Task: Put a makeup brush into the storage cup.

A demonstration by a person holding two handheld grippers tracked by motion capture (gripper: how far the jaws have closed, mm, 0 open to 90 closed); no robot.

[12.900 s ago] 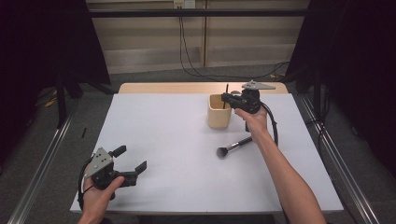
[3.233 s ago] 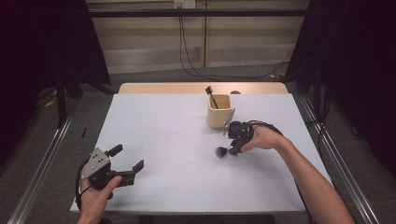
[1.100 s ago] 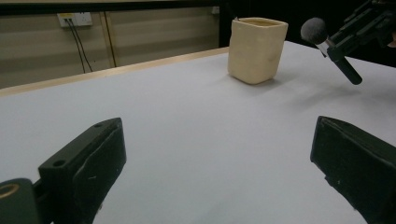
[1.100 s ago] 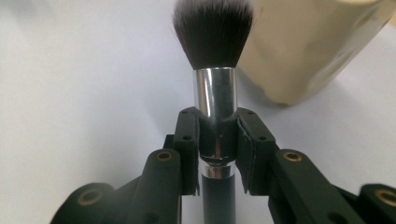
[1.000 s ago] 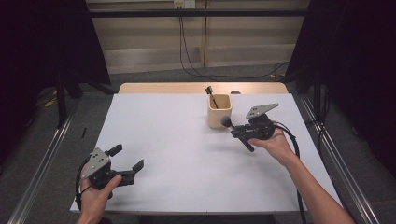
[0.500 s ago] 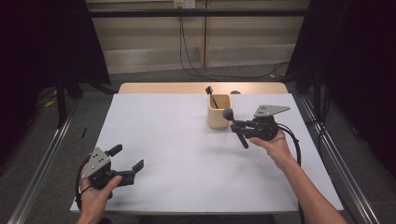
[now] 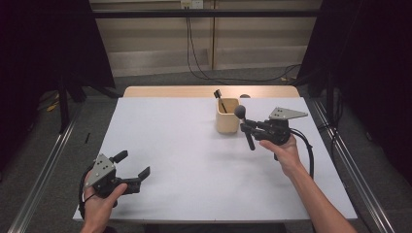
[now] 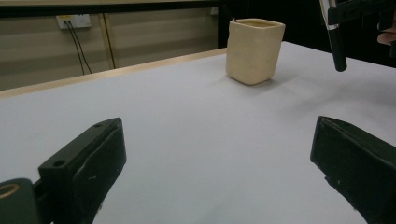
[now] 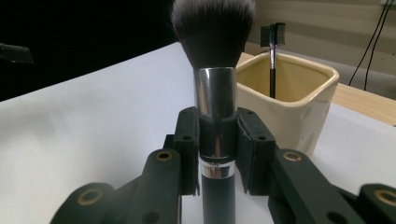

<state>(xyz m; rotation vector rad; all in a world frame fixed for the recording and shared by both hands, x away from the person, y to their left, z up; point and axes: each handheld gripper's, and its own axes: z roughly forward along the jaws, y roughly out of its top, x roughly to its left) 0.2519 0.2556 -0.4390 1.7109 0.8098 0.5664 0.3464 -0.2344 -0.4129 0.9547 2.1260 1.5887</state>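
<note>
The white rectangular tabletop (image 7: 194, 160) stands before a beige wall with trailing cables. Near its far right corner, the right gripper (image 9: 215, 140) pinches a makeup brush (image 9: 214, 93) by its polished silver ferrule: dark, white-tipped bristle dome above, matte black handle below. The brush is held above the tabletop, just beside a cream square ceramic cup (image 7: 227, 115) containing a thin black comb brush (image 7: 221, 99). The left gripper (image 7: 133, 167), jaws spread, rests at the near left corner.

Soft, matt bristles top the makeup brush (image 9: 213, 28), its ferrule shiny polished metal above a smooth dark handle. The cup (image 9: 299, 100) looks glazed cream ceramic, faintly dimpled. The surface (image 7: 184, 145) shows matt white, edged in pale wood.
</note>
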